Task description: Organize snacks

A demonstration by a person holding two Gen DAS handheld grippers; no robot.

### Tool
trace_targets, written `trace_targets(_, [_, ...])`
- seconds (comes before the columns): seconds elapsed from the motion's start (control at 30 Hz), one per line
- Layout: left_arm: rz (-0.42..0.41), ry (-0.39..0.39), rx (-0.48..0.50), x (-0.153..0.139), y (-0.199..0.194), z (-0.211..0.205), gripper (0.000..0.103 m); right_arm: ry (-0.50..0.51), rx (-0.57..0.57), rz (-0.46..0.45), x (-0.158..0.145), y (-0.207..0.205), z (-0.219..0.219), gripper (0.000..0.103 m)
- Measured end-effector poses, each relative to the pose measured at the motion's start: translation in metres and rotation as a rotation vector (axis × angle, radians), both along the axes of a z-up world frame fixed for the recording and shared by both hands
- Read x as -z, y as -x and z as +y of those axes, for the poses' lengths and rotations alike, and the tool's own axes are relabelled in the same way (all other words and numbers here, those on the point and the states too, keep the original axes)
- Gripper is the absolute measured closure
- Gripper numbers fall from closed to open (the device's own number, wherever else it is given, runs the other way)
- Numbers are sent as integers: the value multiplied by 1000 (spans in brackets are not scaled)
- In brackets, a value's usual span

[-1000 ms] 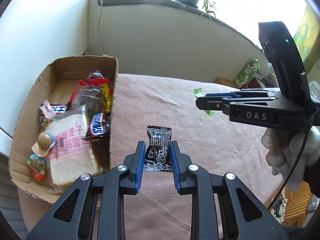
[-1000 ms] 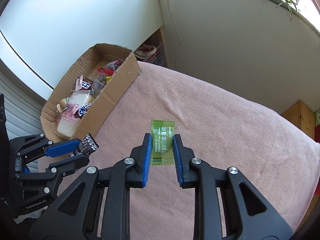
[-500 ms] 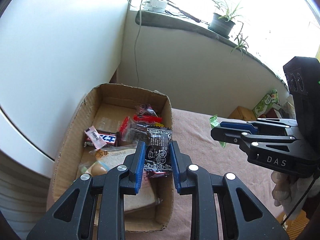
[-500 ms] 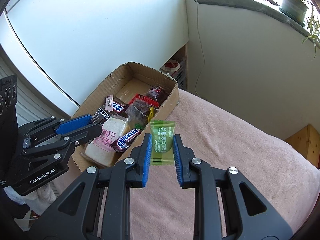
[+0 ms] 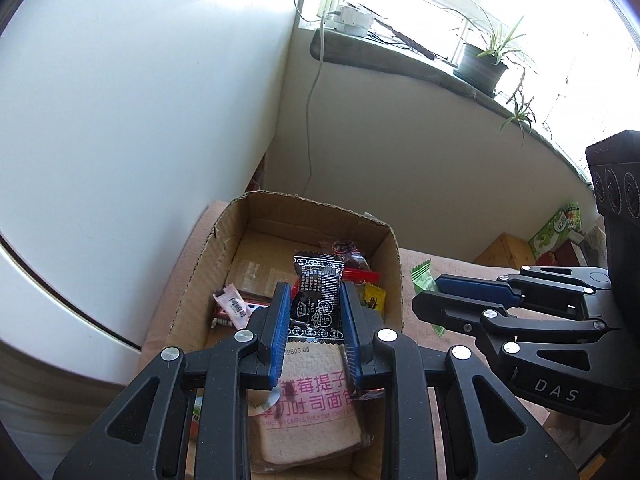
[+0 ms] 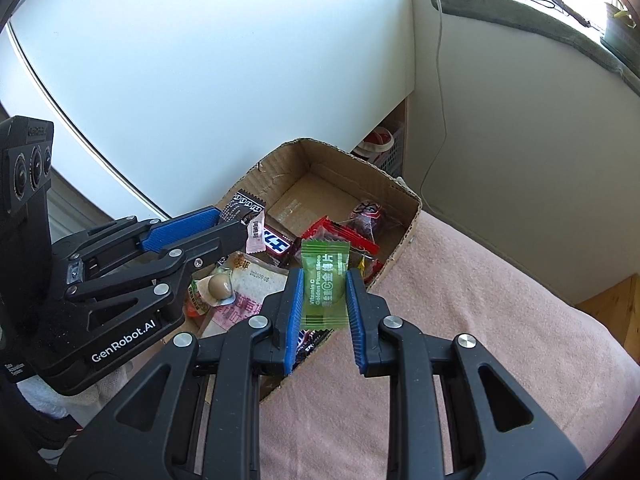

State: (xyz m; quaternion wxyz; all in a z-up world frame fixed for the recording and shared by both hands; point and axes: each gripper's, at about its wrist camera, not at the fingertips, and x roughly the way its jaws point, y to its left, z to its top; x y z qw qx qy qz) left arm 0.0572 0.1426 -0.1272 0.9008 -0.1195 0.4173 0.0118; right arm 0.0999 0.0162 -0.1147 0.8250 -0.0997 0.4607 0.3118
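Over the cardboard box (image 5: 394, 264), your left gripper (image 5: 313, 320) pinches a black candy packet (image 5: 318, 296) above the toast pkg (image 5: 310, 408). Your right gripper (image 6: 325, 308), at the box's near-right wall, clamps a green plum candy (image 6: 325, 284) w/ both pads.

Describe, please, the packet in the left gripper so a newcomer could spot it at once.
Find the cardboard box of snacks. Above it, the left gripper has its jaws shut on a black sachet. It is the only black-and-white patterned packet; the right gripper holds a green one.
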Motion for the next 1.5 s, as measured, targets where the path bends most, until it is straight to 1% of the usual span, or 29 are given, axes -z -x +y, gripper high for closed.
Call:
trace_targets(0.13, [-2,-27,-11,-3,1,4,79,3,-22,-1,1,-1,13,81])
trace_targets(0.27, [-1,-32,-38,-5,0,10,79,19,-38,-4,3,1,22,79])
trace_targets(0.33, [-3,-31,-41,-6,0,12,79,24,-40,-10,3,2,23,70])
trace_targets(0.37, [-3,-34,-42,-7,0,13,79,22,-41,-15,2,2,24,58])
trace_targets(0.4, [-3,-39,-43,-7,1,13,79,18,-43,-20,1,3,24,48])
trace_targets(0.57, [-7,-41,-56,-11,5,15,79,5,-48,-25,-5,8,21,47])
trace_targets(0.67, [-8,-56,-61,-14,12,15,79,-1,-48,-27,-6,12,17,47])
trace_targets(0.7, [-9,-57,-63,-15,15,15,78,-5,-48,-29,-6,14,15,47])
trace_targets(0.77, [-11,-59,-80,-17,22,16,59,-11,-47,-27,-9,20,10,47])
trace_targets(0.8, [-12,-55,-92,-18,26,17,57,-13,-44,-28,-10,23,7,47])
trace_targets(0.87, [-17,-43,-105,-21,34,18,57,-19,-41,-32,-12,30,2,47])
trace_targets(0.93, [-14,-51,-111,-24,41,16,57,-23,-36,-38,-14,36,-4,43])
trace_targets(0.97, [-13,-57,-112,-25,44,14,57,-25,-32,-43,-15,40,-7,37])
trace_targets(1.0, [-12,-61,-111,-26,47,12,57,-28,-27,-50,-17,44,-10,33])
trace_targets(1.07, [-8,-67,-113,-28,54,8,47,-32,-20,-59,-19,50,-16,32])
trace_targets(1.1, [-8,-70,-118,-29,58,5,45,-34,-15,-61,-21,52,-18,32])
trace_targets(1.17, [-11,-78,-127,-33,65,1,44,-32,-5,-67,-22,57,-23,31])
trace_targets(1.27, [-14,-86,-135,-39,76,-6,42,-30,8,-85,-26,65,-31,20])
trace_targets(1.3, [-13,-85,-140,-40,79,-7,41,-29,12,-94,-28,67,-34,18])
trace_targets(1.5, [-13,-95,-165,-49,95,-17,40,5,32,-128,-33,76,-44,18])
